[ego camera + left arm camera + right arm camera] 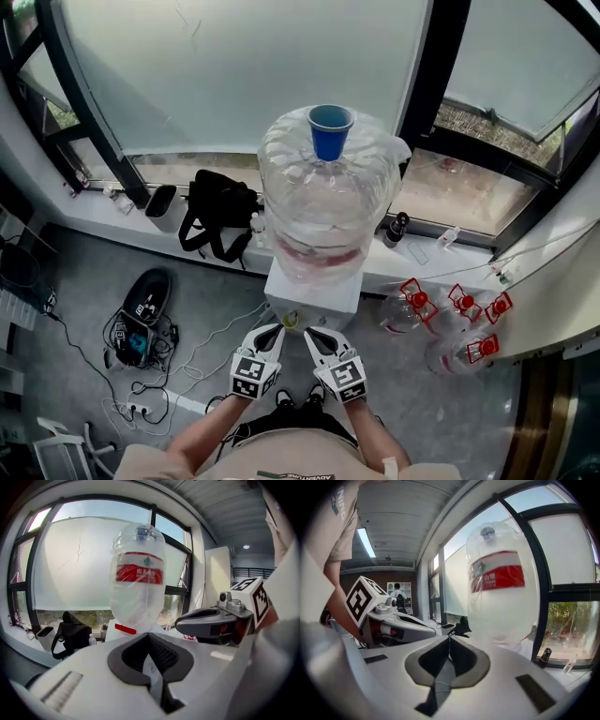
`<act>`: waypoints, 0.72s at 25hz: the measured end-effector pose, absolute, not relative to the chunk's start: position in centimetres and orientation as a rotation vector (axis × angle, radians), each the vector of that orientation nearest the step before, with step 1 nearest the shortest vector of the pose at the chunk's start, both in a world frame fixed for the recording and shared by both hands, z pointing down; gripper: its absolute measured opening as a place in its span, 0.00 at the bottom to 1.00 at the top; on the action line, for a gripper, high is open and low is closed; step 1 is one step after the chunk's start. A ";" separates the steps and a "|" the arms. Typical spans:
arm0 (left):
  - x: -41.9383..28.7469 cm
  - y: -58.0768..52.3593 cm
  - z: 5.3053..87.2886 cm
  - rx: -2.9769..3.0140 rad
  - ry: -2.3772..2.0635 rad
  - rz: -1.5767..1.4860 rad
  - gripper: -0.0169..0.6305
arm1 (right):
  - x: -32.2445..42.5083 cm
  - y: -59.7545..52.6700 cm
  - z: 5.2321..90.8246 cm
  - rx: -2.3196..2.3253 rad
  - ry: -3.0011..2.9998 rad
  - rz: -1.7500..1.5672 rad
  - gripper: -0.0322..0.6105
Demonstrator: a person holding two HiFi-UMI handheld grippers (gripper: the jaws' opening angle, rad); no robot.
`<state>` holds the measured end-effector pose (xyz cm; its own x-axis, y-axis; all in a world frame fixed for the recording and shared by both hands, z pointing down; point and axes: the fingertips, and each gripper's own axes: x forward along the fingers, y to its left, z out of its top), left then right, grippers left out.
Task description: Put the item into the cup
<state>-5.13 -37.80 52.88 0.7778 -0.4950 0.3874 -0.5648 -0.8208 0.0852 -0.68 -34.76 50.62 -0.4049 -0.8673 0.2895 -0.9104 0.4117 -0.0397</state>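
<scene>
A blue cup (pixel 330 131) stands upright on top of the big clear water jug (pixel 323 192), which sits upside down on a white dispenser (pixel 314 286). I cannot make out any loose item. Low in the head view, in front of the dispenser, my left gripper (pixel 276 331) and right gripper (pixel 313 337) are side by side, both shut with nothing between the jaws. In the left gripper view my left gripper (pixel 149 637) points at the jug (pixel 138 581), with the right gripper (pixel 211 623) beside it. In the right gripper view my right gripper (pixel 450 638) is below the jug (pixel 504 588).
A black bag (pixel 220 214), a grey bin (pixel 161 206) and a dark bottle (pixel 397 228) rest on the window ledge. Several empty jugs with red handles (pixel 450 314) lie at floor right. A shoe (pixel 147 295) and cables (pixel 150 394) lie at floor left.
</scene>
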 end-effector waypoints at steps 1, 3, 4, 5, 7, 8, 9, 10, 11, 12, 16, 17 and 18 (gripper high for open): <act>-5.1 -37.8 52.1 2.784 -0.837 0.513 0.04 | -0.4 -34.9 49.7 1.573 -2.448 0.269 0.07; -5.1 -37.8 50.5 2.797 -0.847 0.486 0.04 | 0.1 -34.9 48.1 1.582 -2.453 0.239 0.07; -5.2 -37.9 49.7 2.802 -0.854 0.470 0.04 | 0.2 -34.8 47.3 1.584 -2.457 0.225 0.07; -5.4 -38.0 48.9 2.810 -0.861 0.456 0.04 | 0.2 -34.7 46.6 1.587 -2.463 0.216 0.07; -5.5 -38.1 47.2 2.843 -0.873 0.442 0.04 | 0.2 -34.4 45.0 1.596 -2.480 0.207 0.07; -5.5 -38.1 46.3 2.868 -0.877 0.439 0.04 | 0.4 -34.3 44.3 1.604 -2.488 0.199 0.07; -5.3 -38.2 45.4 2.894 -0.886 0.432 0.04 | 0.5 -34.3 43.5 1.613 -2.493 0.184 0.07; -5.2 -38.2 44.5 2.916 -0.899 0.415 0.04 | 0.7 -34.3 42.7 1.621 -2.496 0.166 0.07; -5.1 -38.2 43.6 2.930 -0.912 0.386 0.04 | 0.8 -34.2 41.9 1.627 -2.497 0.147 0.07; -5.1 -38.2 42.8 2.938 -0.923 0.353 0.04 | 0.9 -34.2 41.1 1.629 -2.500 0.130 0.07; -5.0 -38.4 39.8 2.949 -0.954 0.287 0.04 | 0.9 -34.2 38.0 1.609 -2.544 0.076 0.07; -4.9 -38.5 39.1 2.951 -0.961 0.286 0.04 | 1.1 -34.3 37.3 1.618 -2.546 0.057 0.07; -4.8 -38.8 38.3 2.951 -0.973 0.275 0.04 | 1.3 -34.5 36.7 1.633 -2.544 0.040 0.07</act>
<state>-4.80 -38.77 38.31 0.7899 -0.5881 0.1738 -0.5921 -0.8052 -0.0338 1.31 -34.51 36.69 -0.4115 -0.9043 0.1138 -0.9074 0.4182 0.0415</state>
